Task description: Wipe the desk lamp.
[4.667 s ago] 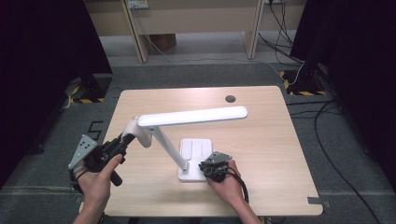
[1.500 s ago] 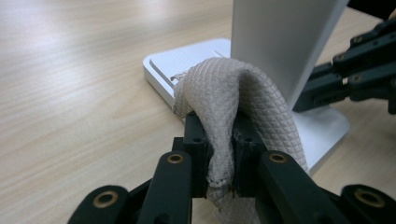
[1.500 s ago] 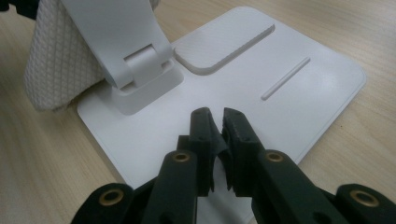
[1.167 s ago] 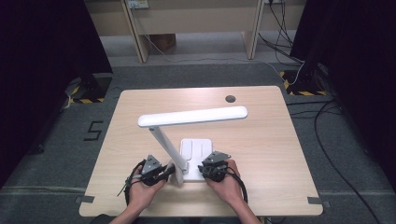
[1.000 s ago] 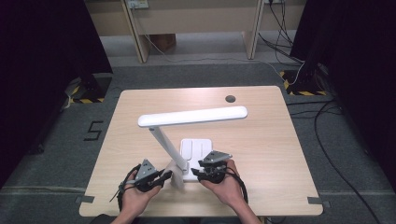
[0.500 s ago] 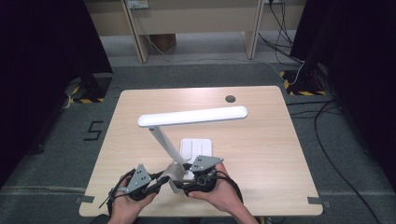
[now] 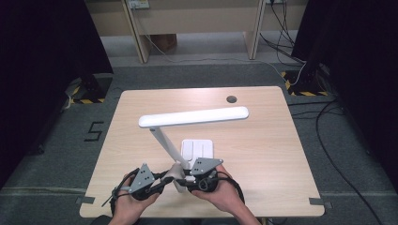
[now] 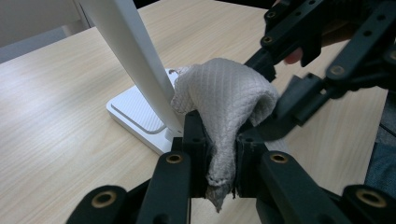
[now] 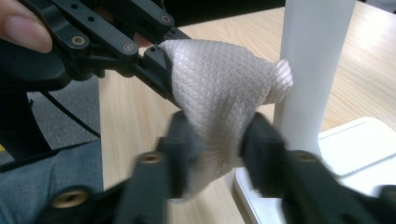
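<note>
A whitish textured cloth point(image 7: 176, 171) hangs bunched between my two grippers at the table's front edge, just in front of the white desk lamp's base point(image 7: 199, 149). My left gripper point(image 8: 219, 154) is shut on the cloth's point(image 8: 224, 100) lower fold. In the right gripper view my right gripper point(image 9: 217, 140), blurred, pinches the cloth point(image 9: 219, 88) from the other side. In the high view the left gripper point(image 7: 165, 177) and right gripper point(image 7: 184, 177) point at each other, almost touching. The lamp's slanted stalk point(image 8: 135, 60) rises right behind the cloth.
The lamp's long head point(image 7: 195, 116) spans the middle of the wooden table point(image 7: 263, 140) above the base. A dark round grommet point(image 7: 231, 99) sits near the far edge. Cables point(image 7: 328, 140) lie on the floor to the right.
My left gripper left the lamp's arm at the left, came over to the right gripper by the base and closed on the cloth. Both hands have since drawn back toward the front edge.
</note>
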The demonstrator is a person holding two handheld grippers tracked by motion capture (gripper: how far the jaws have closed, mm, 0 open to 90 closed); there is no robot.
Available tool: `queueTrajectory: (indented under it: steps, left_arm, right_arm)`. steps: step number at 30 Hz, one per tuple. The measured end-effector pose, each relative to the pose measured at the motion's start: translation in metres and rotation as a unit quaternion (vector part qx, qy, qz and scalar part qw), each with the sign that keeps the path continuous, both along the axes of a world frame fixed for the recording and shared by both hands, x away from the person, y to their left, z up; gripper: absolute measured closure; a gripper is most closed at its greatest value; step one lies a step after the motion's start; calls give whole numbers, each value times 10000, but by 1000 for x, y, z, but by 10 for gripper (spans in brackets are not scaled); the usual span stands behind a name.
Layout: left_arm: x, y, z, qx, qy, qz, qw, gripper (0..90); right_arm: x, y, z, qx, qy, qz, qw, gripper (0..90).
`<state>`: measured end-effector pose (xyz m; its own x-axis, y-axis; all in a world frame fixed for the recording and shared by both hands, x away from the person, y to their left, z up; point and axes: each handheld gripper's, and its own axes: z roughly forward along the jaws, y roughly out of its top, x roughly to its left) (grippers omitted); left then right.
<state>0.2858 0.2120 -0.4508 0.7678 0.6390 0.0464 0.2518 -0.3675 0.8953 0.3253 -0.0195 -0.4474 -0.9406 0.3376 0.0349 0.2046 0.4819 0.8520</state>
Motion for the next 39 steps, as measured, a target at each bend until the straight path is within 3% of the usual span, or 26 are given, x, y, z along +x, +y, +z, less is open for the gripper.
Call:
queueTrajectory:
  steps: [3, 5, 7, 9, 11, 13, 18, 24, 28, 31, 39]
  left_arm:
    - [0, 0, -2, -74, -34, 7, 10000, 751]
    - [0, 1, -3, -85, -139, 83, 9998, 651]
    - [0, 5, -7, -88, -80, 187, 9998, 552]
    - [0, 8, -15, -32, 53, 249, 9997, 507]
    - [4, 9, -27, 41, 319, 272, 9991, 501]
    - [11, 6, -37, 35, 495, 240, 9985, 513]
    - [34, -1, -53, -46, 846, 243, 9961, 548]
    - [44, -11, -63, 20, 928, 102, 9956, 535]
    - [47, -14, -66, 12, 1010, 81, 9948, 548]
    - [49, -16, -66, -14, 1060, 44, 9944, 555]
    - [52, -18, -67, 181, 1110, -107, 9936, 528]
  right_arm:
    - [0, -3, 2, -43, -43, -42, 10000, 780]
    - [1, -7, 6, 1, -93, -103, 9999, 789]
    - [4, -13, 14, 156, -167, -266, 9994, 791]
    - [7, -22, 26, 320, -325, -524, 9976, 791]
    - [10, -28, 39, 493, -507, -721, 9949, 791]
    - [13, -30, 50, 512, -725, -816, 9927, 790]
    - [17, -17, 69, 543, -914, -673, 9921, 788]
    - [21, -7, 86, 809, -1109, -620, 9886, 789]
    - [21, 0, 94, 1091, -1227, -710, 9839, 788]
    - [22, 4, 100, 1155, -1340, -772, 9812, 786]
    - [27, 11, 107, 1182, -1388, -762, 9803, 776]
